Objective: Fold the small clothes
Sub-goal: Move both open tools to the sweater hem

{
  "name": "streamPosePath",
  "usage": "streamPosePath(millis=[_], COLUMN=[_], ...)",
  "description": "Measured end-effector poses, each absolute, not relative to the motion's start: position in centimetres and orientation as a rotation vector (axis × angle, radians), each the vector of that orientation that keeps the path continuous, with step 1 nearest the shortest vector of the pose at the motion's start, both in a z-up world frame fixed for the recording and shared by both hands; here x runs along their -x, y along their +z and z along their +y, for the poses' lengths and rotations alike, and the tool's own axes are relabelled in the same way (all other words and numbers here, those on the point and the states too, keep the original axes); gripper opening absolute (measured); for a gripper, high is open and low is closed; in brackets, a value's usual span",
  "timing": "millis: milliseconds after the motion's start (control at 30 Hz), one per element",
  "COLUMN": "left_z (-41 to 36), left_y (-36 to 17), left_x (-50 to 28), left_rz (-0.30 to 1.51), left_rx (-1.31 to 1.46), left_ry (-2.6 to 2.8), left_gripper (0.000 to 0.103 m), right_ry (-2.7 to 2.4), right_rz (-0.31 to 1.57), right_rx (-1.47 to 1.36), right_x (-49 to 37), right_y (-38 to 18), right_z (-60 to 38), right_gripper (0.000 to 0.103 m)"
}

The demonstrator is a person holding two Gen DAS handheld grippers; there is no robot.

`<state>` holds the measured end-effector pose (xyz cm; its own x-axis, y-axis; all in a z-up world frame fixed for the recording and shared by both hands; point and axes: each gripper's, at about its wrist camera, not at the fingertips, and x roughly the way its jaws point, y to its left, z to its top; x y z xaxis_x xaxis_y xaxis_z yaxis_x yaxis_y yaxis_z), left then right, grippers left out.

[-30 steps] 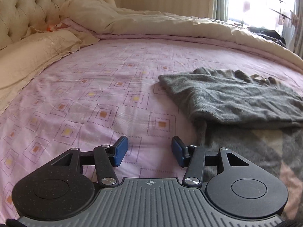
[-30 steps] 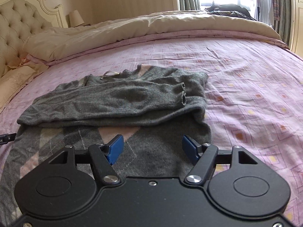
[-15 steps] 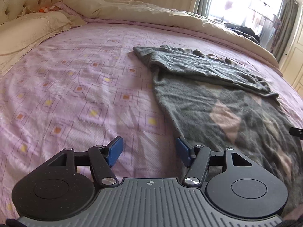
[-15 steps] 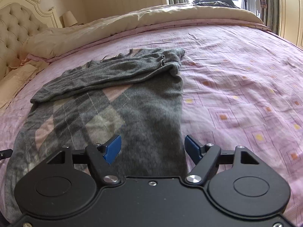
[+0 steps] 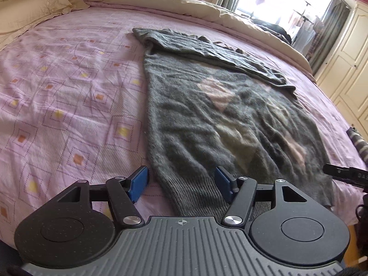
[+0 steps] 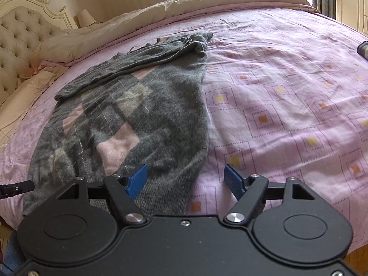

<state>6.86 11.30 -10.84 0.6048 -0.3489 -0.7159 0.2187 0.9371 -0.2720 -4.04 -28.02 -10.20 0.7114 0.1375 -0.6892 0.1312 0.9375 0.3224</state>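
Grippers have been pulled back to the sweater [image 5: 207, 115] hem: left gripper [image 5: 181, 182] and right gripper [image 6: 186, 179] are spread wide, ready for pinching.

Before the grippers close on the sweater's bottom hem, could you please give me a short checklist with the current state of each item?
1. Left gripper open: ok, jaws wide apart.
2. Right gripper open: ok.
3. Each gripper lined up at a hem corner of the sweater: ok, the ribbed edge lies between the fingers in both wrist views.
4. Sleeves folded across the upper body: ok.
5. Body lying flat: not ok, wrinkles near the hem.
6. Fingers touching the fabric: cannot tell.
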Motion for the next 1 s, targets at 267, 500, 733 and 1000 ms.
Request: streamPosePath(millis=[267, 500, 733, 1000], left_z=[10.0, 8.9, 7.7, 9.2], left_y=[-11.1, -11.7, -12.0, -11.8], left_x=[-5.2, -4.8, -4.9, -4.3], left_rz=[0.843, 0.806, 0.795, 0.778], left_rx=[0.156, 0.125, 0.075, 0.143], left_ry=[-0.341, -0.359, -0.36, -0.341], left_gripper=[0.069, 0.087, 0.095, 0.062], right_ry=[0.06, 0.101, 0.123, 0.132], right_rz=[0.744, 0.675, 0.648, 0.65], right_rx=[-0.455, -0.468, -0.443, -0.488], right_x=[5.7, 6.2, 6.5, 7.3], right_y=[-10.5, -11.3, -11.6, -11.8], right_z=[-28.0, -27.3, -27.0, -27.5], right_gripper=[0.079, 0.091, 0.092, 0.071])
